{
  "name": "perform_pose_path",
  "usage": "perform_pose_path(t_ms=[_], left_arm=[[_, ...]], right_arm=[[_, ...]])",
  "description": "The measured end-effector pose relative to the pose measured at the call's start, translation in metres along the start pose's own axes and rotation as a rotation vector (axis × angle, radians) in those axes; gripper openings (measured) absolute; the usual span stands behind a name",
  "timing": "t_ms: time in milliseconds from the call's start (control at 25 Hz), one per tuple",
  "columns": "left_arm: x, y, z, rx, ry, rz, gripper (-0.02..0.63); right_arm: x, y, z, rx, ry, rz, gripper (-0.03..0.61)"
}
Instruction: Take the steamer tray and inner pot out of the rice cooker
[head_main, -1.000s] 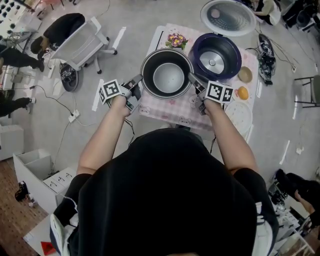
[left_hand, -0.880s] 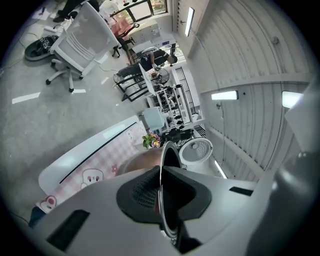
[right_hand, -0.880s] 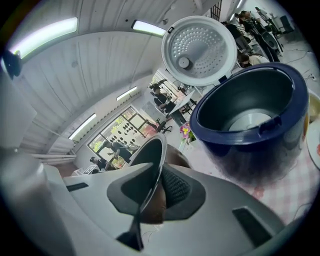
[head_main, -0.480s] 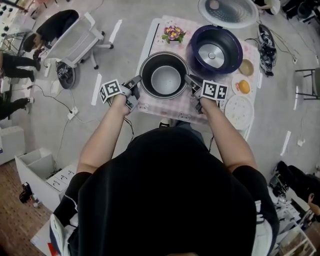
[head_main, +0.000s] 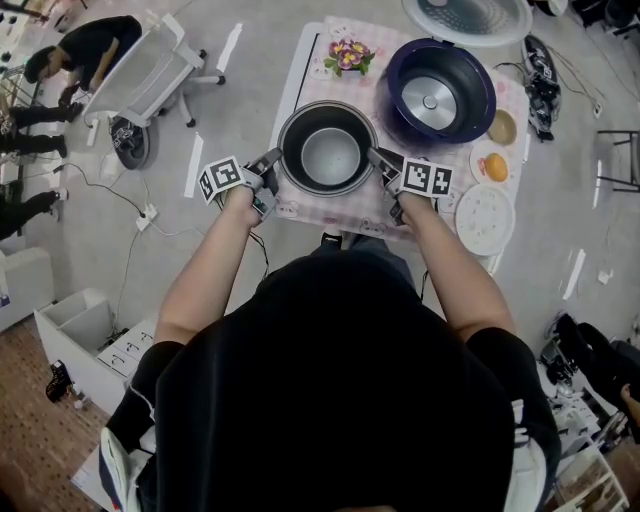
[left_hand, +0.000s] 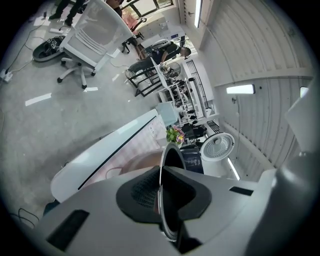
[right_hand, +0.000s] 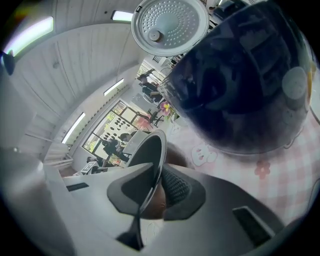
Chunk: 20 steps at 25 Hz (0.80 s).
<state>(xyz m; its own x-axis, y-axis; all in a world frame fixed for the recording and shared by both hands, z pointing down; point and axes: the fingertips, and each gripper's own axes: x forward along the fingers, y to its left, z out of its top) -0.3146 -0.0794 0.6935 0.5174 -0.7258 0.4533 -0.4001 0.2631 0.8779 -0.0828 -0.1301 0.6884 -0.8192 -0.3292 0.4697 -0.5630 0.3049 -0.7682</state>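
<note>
The inner pot (head_main: 330, 150) sits upright with its open mouth facing up and its pale bottom in plain sight; it is round, so it has no long axis, and the line between its two gripped points runs left to right across the head view; it is over the near half of the table (head_main: 300, 80), just left of the rice cooker (head_main: 440, 90) and apart from it, though whether its base touches the pink checked cloth cannot be told; off the table to the left a white office chair (head_main: 150, 75) stands on the grey floor, well apart; the dark blue cooker is open and empty of its pot, with its round lid (head_main: 467, 15) raised at the far edge; at the near right corner lies a white round plate (head_main: 484, 219), near the right forearm; a bunch of flowers (head_main: 349, 55) stands at the far side, just beyond the pot; two small dishes (head_main: 496, 167) lie at the right edge between plate and cooker; nothing lies on the cloth between pot and cooker; the left gripper (head_main: 268, 165) is clamped on the pot's left rim, and in its own view (left_hand: 160, 200) the thin metal edge (left_hand: 161, 170) runs between the ribbed pads with almost no gap; the right gripper (head_main: 385, 168) pinches the opposite rim likewise (right_hand: 150, 190), jaws nearly together on the steel lip.
</note>
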Motion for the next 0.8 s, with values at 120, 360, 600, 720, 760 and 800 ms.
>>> perform_pose_path(t_ms=[120,360,600,720,760,800], left_arm=[[0.0018,0.0005,0.0036,0.015,-0.004,-0.001,0.037],[0.0027,-0.0009,0.0013,0.027,0.006,-0.018,0.038],[0.0046,-0.0005,0.002,0.025,0.009,-0.024,0.045],[0.0057,-0.0014,-0.0021,0.057,0.036,-0.016,0.062],[0.0064,-0.0027,-0.0043,0.074,0.051,-0.019,0.104],[0.0066,-0.0043,-0.0055,0.089,0.061,-0.023,0.144]], right_arm=[[0.004,-0.0033,-0.0007,0.0,0.007,-0.005,0.054],[0.0036,-0.0056,-0.0004,-0.008,-0.006,0.003,0.055],[0.0038,-0.0068,-0.0001,-0.04,-0.021,0.005,0.064],[0.0032,-0.0066,-0.0012,-0.077,-0.029,0.002,0.078],[0.0023,-0.0074,-0.0013,-0.086,-0.031,-0.003,0.09],[0.0012,-0.0085,-0.001,-0.093,-0.035,-0.008,0.104]])
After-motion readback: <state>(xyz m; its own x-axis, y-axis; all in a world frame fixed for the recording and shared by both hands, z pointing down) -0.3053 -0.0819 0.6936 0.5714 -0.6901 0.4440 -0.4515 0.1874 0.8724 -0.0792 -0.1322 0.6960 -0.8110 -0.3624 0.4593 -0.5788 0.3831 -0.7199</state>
